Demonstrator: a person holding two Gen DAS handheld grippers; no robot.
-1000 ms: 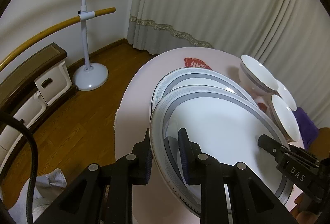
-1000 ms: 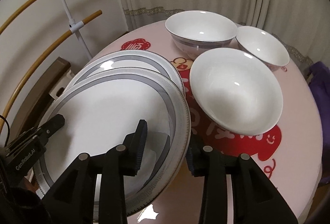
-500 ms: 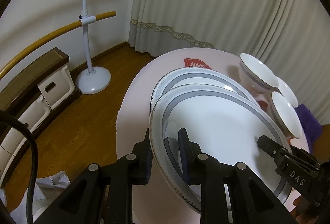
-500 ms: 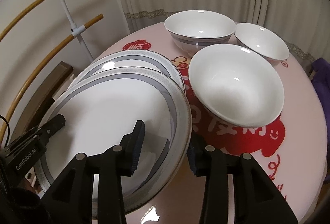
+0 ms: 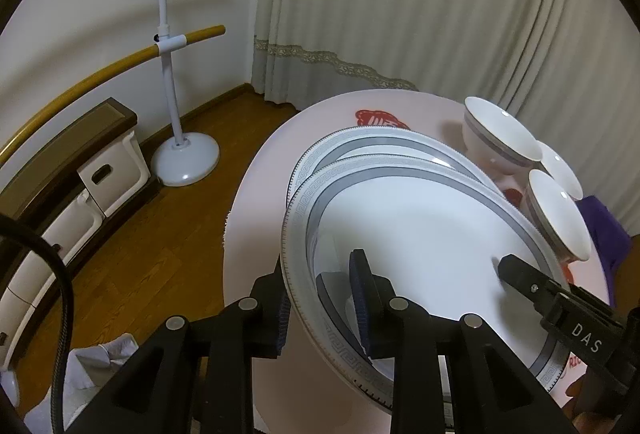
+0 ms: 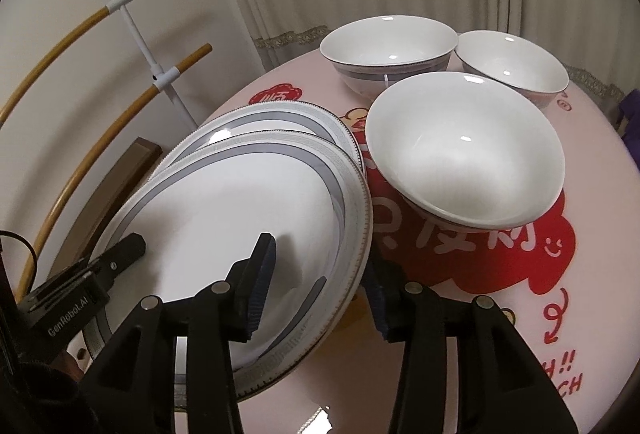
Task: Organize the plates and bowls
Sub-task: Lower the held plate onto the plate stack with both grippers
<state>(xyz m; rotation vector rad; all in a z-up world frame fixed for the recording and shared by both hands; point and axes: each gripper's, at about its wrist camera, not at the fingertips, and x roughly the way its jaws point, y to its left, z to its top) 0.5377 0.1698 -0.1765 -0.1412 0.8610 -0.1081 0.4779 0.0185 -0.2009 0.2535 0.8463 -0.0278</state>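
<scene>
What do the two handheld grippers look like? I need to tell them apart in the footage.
Both are matte black plastic with angular, strutted fingers, round silver pins at the pivots and ribbed dark blue pads. The left gripper has a black cable looping beside it and "GenRobot.AI" printed in white on its side. The right gripper carries white "DAS" lettering.

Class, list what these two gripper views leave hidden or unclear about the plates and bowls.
- Lower plate: mostly covered by the top plate, both views.
- Small bowl: left view, largely behind the other bowls.
- Whether the left gripper pads press the top plate's rim: unclear.
- Right gripper, opening: its outer finger sits behind that rim.
</scene>
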